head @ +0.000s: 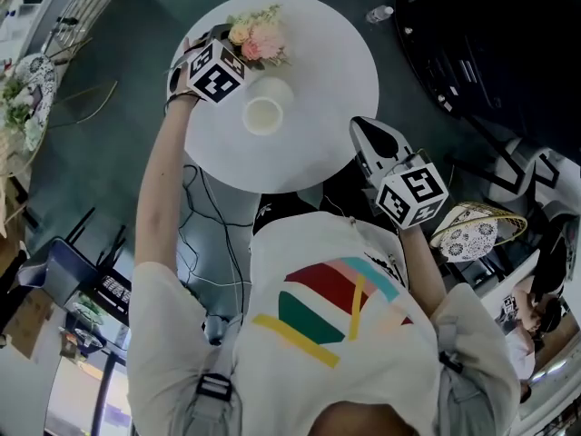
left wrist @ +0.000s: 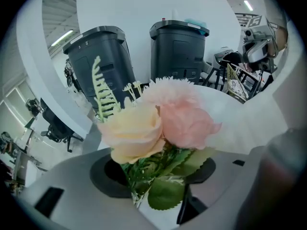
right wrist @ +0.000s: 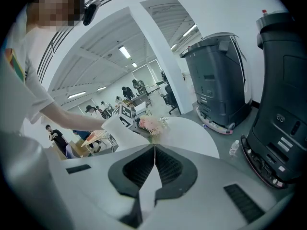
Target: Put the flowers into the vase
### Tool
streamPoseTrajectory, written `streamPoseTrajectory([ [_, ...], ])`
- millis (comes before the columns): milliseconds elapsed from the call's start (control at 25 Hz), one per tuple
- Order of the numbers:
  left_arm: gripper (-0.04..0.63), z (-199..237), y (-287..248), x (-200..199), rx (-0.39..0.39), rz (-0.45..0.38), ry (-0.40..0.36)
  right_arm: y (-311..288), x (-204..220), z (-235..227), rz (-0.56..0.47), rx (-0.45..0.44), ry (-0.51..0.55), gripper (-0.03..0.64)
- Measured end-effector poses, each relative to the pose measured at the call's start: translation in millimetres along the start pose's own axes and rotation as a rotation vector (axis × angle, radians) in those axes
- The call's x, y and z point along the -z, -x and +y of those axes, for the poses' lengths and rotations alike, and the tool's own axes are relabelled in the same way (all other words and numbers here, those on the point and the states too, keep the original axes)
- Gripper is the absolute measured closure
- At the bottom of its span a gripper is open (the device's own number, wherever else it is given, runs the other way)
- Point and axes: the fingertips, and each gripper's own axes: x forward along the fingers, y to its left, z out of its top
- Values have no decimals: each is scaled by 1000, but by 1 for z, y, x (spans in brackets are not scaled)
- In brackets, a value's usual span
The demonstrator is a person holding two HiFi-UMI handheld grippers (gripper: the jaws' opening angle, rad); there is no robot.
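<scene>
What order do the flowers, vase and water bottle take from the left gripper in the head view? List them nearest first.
1. The flowers: held in the left gripper, at the far side of the table.
2. The vase: on the table, just nearer the person.
3. The water bottle: off the table, beyond its far right edge.

Round table [head: 318, 53]: right half + near edge bare, open pass there. Vase [head: 263, 114] stands centre-left, mouth open upward; way in from above or from right is free. Left side tight: left gripper [head: 231, 51] w/ flowers [head: 259, 36] sits just beyond vase, by far-left rim. Right gripper [head: 363, 133] at near-right rim, well apart from vase. Off table: tall black bins [head: 481, 53] near on right, bottle [head: 379, 13] on floor betw. them & table. Cables [head: 204, 216] on floor under near-left edge. Chair [head: 54, 266] well left.
</scene>
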Motion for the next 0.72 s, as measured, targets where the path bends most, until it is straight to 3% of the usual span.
streamPoseTrajectory([
  [160, 330, 11, 18, 4, -52, -11, 23, 4, -8, 2, -39, -16, -47, 603],
  [280, 333, 28, 45, -4, -124, -89, 86, 6, -15, 7, -55, -29, -28, 603],
  [560, 333, 84, 170, -59, -315, -472, 333, 3, -41, 38, -121, -82, 44, 603],
  [720, 333, 98, 258, -89, -433, -648, 348, -1, -57, 63, -152, -120, 86, 603],
])
